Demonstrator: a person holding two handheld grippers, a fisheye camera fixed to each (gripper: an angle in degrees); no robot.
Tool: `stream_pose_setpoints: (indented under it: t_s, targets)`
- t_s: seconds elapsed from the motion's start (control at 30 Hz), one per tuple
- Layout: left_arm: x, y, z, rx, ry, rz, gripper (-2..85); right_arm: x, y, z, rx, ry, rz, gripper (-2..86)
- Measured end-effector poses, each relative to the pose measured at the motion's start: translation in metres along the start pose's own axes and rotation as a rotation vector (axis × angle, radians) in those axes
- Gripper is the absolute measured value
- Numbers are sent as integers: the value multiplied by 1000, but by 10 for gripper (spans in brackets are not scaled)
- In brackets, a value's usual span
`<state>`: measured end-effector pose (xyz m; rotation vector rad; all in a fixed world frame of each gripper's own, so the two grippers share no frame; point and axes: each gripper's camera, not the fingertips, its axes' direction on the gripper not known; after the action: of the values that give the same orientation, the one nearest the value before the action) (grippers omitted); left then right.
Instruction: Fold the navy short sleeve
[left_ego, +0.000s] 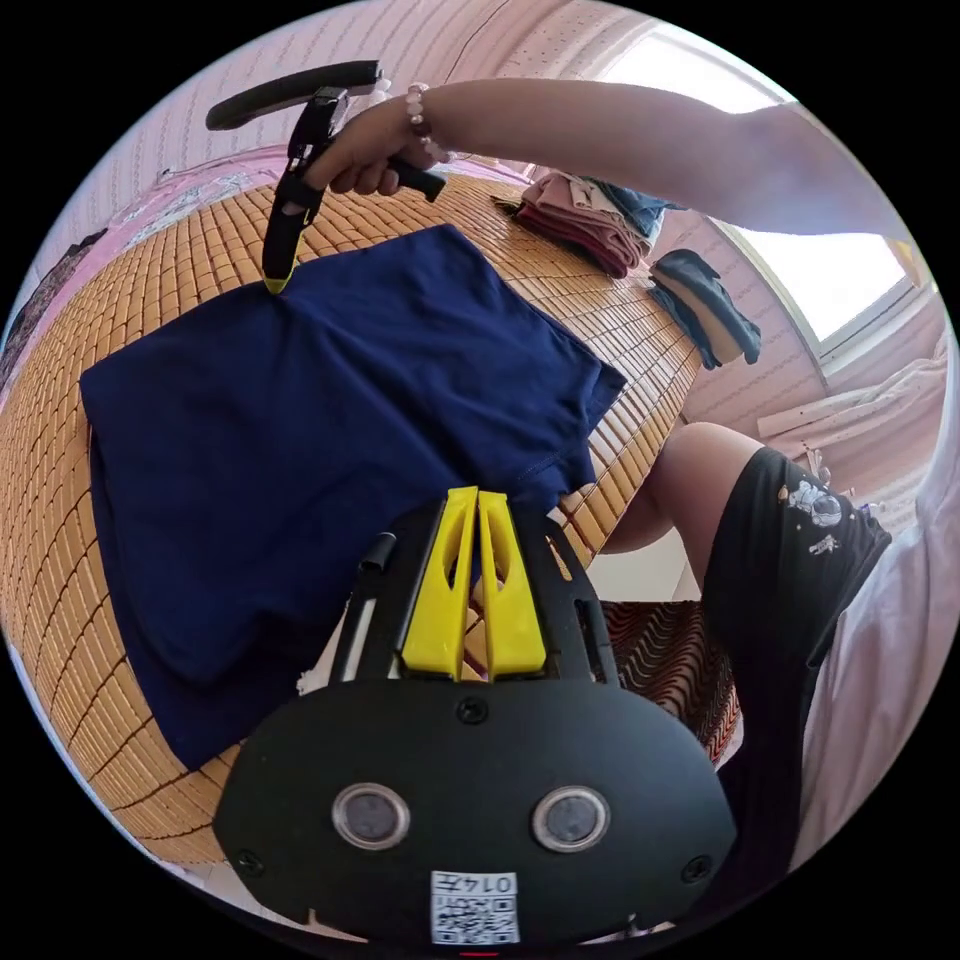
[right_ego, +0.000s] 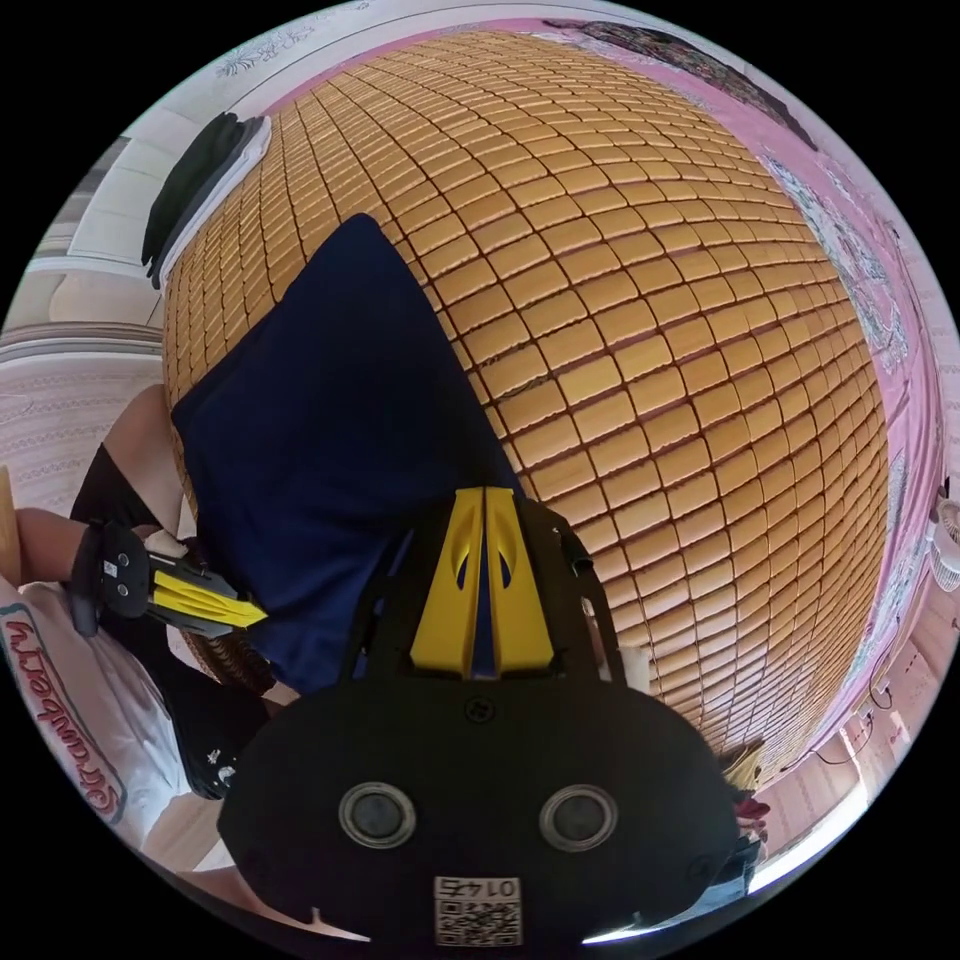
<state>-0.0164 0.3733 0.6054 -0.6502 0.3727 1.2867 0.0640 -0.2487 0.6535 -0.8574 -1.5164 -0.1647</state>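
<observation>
The navy short sleeve shirt (left_ego: 330, 400) lies partly folded on a bamboo mat (left_ego: 60, 480). In the left gripper view, my left gripper (left_ego: 478, 497) has its yellow jaws closed on the shirt's near edge, by the mat's border. My right gripper (left_ego: 276, 282), held in a hand, touches the shirt's far edge with its tip. In the right gripper view, the right gripper (right_ego: 485, 495) is shut with navy cloth between its jaws. The shirt (right_ego: 320, 420) stretches away from it toward the left gripper (right_ego: 252, 617) at the opposite edge.
A pile of folded clothes (left_ego: 585, 215) and a dark garment (left_ego: 705, 300) lie at the mat's end. The dark garment (right_ego: 200, 180) shows again by the mat's corner. A person's leg (left_ego: 690, 470) in black shorts stands against the mat's edge. Wide bare mat (right_ego: 650, 350) lies beyond the shirt.
</observation>
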Motion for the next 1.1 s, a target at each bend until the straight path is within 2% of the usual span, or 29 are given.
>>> stream_pose_setpoints:
  t_s: [0.1, 0.17, 0.27, 0.4, 0.47, 0.57, 0.77, 0.9, 1.03, 1.1]
  targets:
    - [2, 9, 7, 17, 4, -10, -10, -2, 31, 1, 105, -8, 49, -5]
    - [4, 9, 8, 12, 15, -8, -9, -8, 82, -4, 314, 13, 131, -6]
    - [15, 15, -1, 137, 37, 13, -8, -23, 175, 0, 556, -46, 306, -3]
    - [45, 26, -7, 261, -40, 89, 3, -54, 294, 32, 657, -63, 583, 27]
    - [59, 28, -5, 300, -59, 105, 40, -79, 363, 64, 665, -80, 759, 68]
    - [78, 25, 5, 325, -33, 146, 93, -110, 420, 105, 720, -145, 894, 95]
    - [102, 8, 47, 264, 23, 240, 147, -131, 458, 168, 708, -220, 996, 72]
    - [115, -2, 73, 167, -38, 305, 159, -134, 481, 189, 741, -253, 980, 26]
    - [120, -16, 98, 69, -63, 352, 171, -133, 523, 205, 1014, -508, 864, 14]
    - [122, -26, 110, 61, -126, 354, 166, -132, 539, 211, 1104, -567, 850, 13]
